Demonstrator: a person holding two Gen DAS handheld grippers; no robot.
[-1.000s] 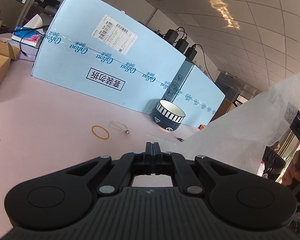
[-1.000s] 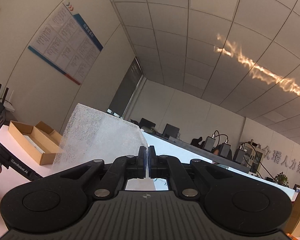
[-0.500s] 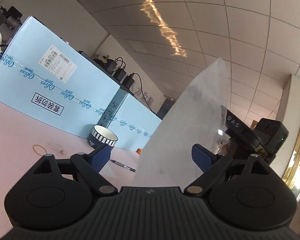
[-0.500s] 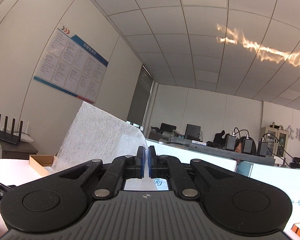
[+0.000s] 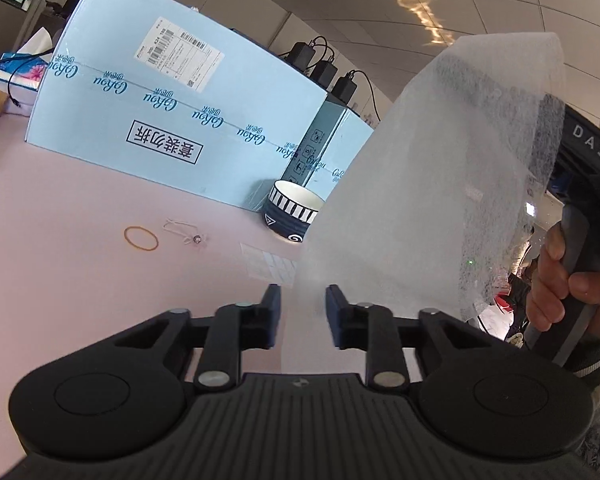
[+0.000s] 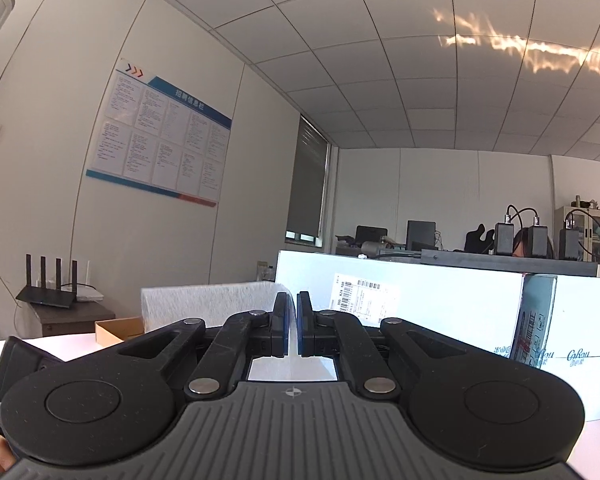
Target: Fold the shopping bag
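Regripping mid-fold: the left hand-held gripper [image 5: 303,314] stands released around the shopping bag [image 5: 432,200], raised above the bench [image 5: 60,248]; the right hand-held gripper [image 6: 293,328] clamps its edge. Next, the left probably must pinch the fabric.

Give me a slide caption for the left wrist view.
Open left claw around the hanging white bag, striped bowl and blue boxes behind.

Blue boxes [image 5: 172,120] and bowl [image 5: 292,216] block ahead
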